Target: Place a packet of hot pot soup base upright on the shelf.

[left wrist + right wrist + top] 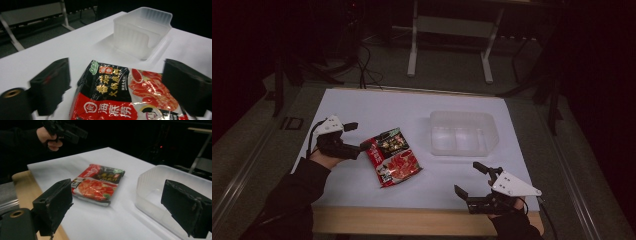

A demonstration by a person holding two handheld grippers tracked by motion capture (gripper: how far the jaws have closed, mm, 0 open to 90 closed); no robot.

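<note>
- Left gripper (352,136) at the left side of the bench (362,107), jaws spread wide and empty, one on each side of the near end of the packet in the left gripper view, not touching it as far as can be told.
- Sauce packet (393,156) flat on the white sheet, left of centre, printed face up, black band at the far end and red picture toward the person; also seen in the left gripper view (120,95) and the right gripper view (96,183).
- Likely light, soft and crinkly, with glossy film that could slip; probably pliable contents, so sagging from a corner pinch seems likely.
- Best hold, as a judgement: across a sealed end seam or a long edge, jaws closing on the flat border rather than the bulging middle; lying flat, an edge must be caught low against the sheet.
- Clear plastic tub (463,133) right of the packet, apart from it, upright and empty, thin-walled and probably easy to shove.
- Right gripper (473,180) near the front right of the bench, jaws wide apart, holding nothing, aimed toward packet and tub.
</note>
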